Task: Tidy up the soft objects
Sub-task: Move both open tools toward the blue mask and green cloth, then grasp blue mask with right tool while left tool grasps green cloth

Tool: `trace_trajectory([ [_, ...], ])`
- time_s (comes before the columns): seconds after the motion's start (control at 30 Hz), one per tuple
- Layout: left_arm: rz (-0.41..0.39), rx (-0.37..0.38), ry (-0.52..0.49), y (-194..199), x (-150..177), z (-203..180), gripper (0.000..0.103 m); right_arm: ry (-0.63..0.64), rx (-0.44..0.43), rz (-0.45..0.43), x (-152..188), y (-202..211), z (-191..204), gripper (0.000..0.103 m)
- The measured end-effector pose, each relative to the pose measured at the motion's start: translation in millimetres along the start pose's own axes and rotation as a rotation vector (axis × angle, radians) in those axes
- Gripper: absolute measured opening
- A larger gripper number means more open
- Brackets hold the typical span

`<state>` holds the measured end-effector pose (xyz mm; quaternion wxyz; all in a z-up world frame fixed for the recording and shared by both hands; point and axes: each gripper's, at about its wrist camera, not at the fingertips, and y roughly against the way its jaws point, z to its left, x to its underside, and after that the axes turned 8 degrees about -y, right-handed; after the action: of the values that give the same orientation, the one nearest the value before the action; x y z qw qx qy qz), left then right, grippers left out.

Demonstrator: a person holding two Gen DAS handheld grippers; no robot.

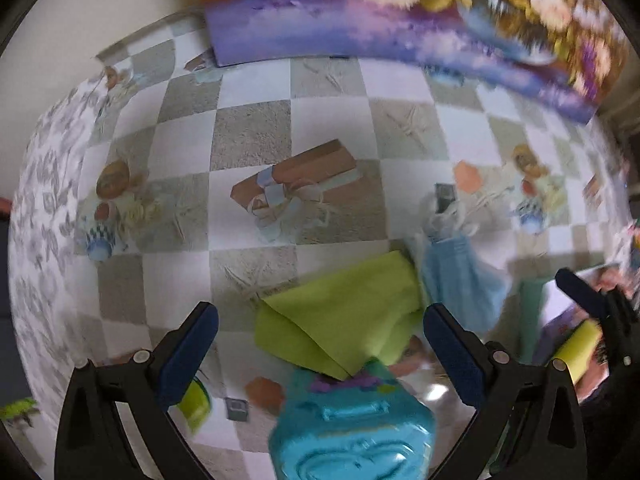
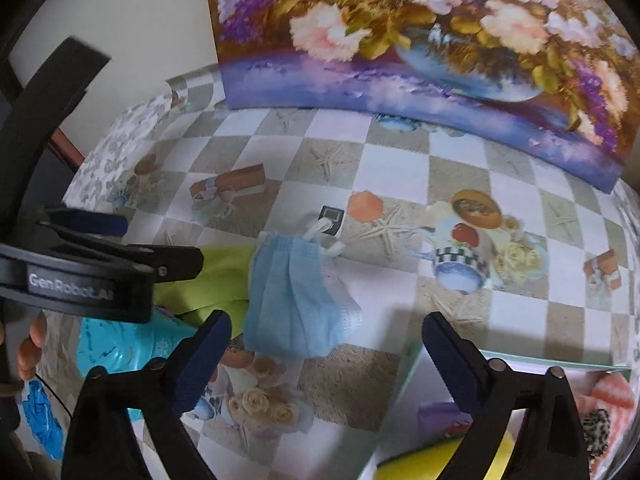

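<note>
A lime green cloth (image 1: 340, 320) lies folded on the checkered tablecloth, its near corner over a turquoise plastic case (image 1: 352, 428). My left gripper (image 1: 320, 344) is open and empty, with the cloth between its fingers. A light blue face mask (image 1: 456, 276) lies just right of the cloth. In the right wrist view the mask (image 2: 296, 296) lies ahead of my right gripper (image 2: 326, 356), which is open and empty. The green cloth (image 2: 212, 276) and the turquoise case (image 2: 120, 344) show at left, partly hidden by the left gripper's body (image 2: 80, 276).
A flower painting (image 2: 420, 48) leans at the back of the table. A mint-rimmed box (image 2: 520, 364) at the near right holds a yellow roll (image 2: 440, 460), a pink cloth (image 2: 612, 396) and a spotted item. A green cup (image 1: 196, 400) and a blue glove (image 2: 40, 420) lie near left.
</note>
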<state>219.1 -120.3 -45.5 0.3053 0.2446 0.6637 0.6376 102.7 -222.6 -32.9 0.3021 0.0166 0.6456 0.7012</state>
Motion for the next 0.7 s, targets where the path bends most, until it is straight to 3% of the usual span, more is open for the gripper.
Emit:
trace_trajectory([
  [0.2,0.056,-0.003,-0.041,-19,-7,-7,0.101,0.038,0.012,0.031,2,-19,9,0.086],
  [0.3,0.071,-0.005,-0.044,-25,-8,-8,0.093,0.039,0.018,0.044,4,-27,10,0.083],
  [0.37,0.084,-0.003,-0.045,-28,-9,-8,0.086,0.04,0.013,0.054,5,-31,10,0.077],
  [0.53,0.095,-0.021,-0.077,-33,-15,-17,0.084,0.031,0.004,0.052,7,-32,6,0.054],
  [0.7,0.124,-0.036,-0.12,-43,-24,-33,0.077,0.0,-0.016,0.047,6,-29,-4,0.04],
])
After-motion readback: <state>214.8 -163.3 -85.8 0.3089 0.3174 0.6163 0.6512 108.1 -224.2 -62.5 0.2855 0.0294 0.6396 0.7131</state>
